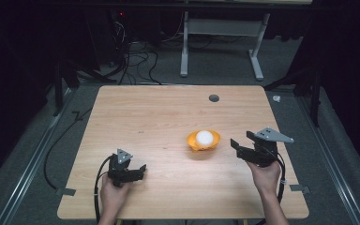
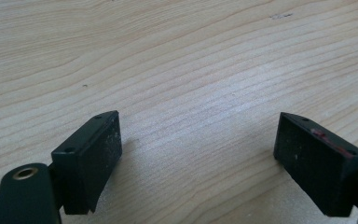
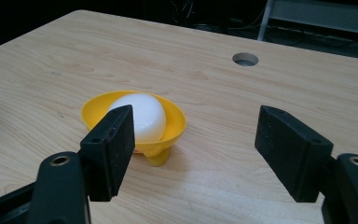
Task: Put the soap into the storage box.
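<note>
White egg [image 1: 205, 137] sits in a yellow cup [image 1: 192, 142] on the tabletop [image 1: 159, 117]. Both claws, left claw [image 1: 138, 169] and right claw [image 1: 236, 144], are open and empty. The right looks set to reach for it.

Light wood-grain table [image 1: 159, 117], yellow bowl [image 3: 177, 122] with white egg [image 3: 142, 115], black grippers, grey top plates.
</note>
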`<action>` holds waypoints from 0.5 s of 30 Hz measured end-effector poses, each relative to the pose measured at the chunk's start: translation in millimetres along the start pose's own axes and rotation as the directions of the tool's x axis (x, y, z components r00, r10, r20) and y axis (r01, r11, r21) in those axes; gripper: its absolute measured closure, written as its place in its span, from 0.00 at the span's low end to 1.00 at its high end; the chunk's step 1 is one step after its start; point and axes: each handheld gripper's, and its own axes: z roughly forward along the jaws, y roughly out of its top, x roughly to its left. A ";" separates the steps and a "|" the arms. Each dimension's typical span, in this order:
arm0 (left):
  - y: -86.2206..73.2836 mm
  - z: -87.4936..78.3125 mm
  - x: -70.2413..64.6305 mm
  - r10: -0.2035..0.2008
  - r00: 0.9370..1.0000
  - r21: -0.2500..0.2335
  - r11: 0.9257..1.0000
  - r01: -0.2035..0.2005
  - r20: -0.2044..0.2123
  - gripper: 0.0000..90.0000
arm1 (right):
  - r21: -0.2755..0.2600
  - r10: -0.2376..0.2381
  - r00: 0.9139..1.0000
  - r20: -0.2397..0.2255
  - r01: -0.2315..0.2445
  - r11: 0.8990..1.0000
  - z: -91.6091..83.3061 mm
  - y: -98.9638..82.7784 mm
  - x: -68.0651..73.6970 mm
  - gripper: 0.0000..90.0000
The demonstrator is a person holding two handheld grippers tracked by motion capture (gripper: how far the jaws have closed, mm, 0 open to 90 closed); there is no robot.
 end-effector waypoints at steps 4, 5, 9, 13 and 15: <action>0.0 0.0 0.0 0.000 1.000 0.000 1.000 0.000 0.000 0.17 | -0.005 0.004 1.000 -0.002 -0.004 1.000 -3.3 -2.0 0.7 0.33; 0.0 0.0 0.0 0.000 1.000 0.000 1.000 0.000 0.000 0.17 | -0.004 0.001 1.000 -0.001 -0.001 1.000 -4.1 -2.3 0.9 0.33; 0.0 0.0 0.0 0.000 1.000 0.000 1.000 0.000 0.000 0.17 | -0.006 0.004 1.000 0.000 -0.004 1.000 -9.2 -4.4 1.9 0.33; 0.0 -0.1 0.0 0.000 1.000 0.000 1.000 0.000 0.000 0.17 | -0.014 0.002 1.000 0.001 -0.002 1.000 -14.0 -6.6 2.3 0.33; 0.0 0.0 0.0 0.000 1.000 0.000 1.000 0.000 0.000 0.17 | -0.016 0.000 1.000 0.000 0.000 1.000 -15.9 -7.6 2.9 0.33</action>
